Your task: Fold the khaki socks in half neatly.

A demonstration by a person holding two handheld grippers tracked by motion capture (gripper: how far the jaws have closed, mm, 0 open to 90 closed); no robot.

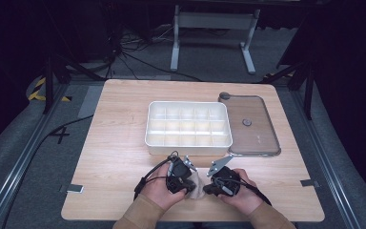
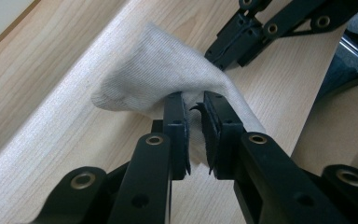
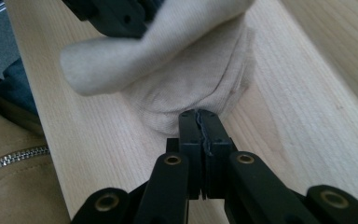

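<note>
A pale beige sock lies bunched on the wooden table near its front edge, between two hand-held grippers. My left gripper is shut on a fold of the sock, with fabric pinched between its pads. My right gripper is shut, its tips nipping the lower edge of the sock. In the high view the left gripper and right gripper face each other, a few centimetres apart. The right gripper's jaws also reach the sock's far side in the left gripper view.
A white divided organiser box with several empty compartments stands at mid-table. To its right lies a clear lid with a small knob. A tan zipped jacket sits at the table's near edge. Bare wood lies left and right of the hands.
</note>
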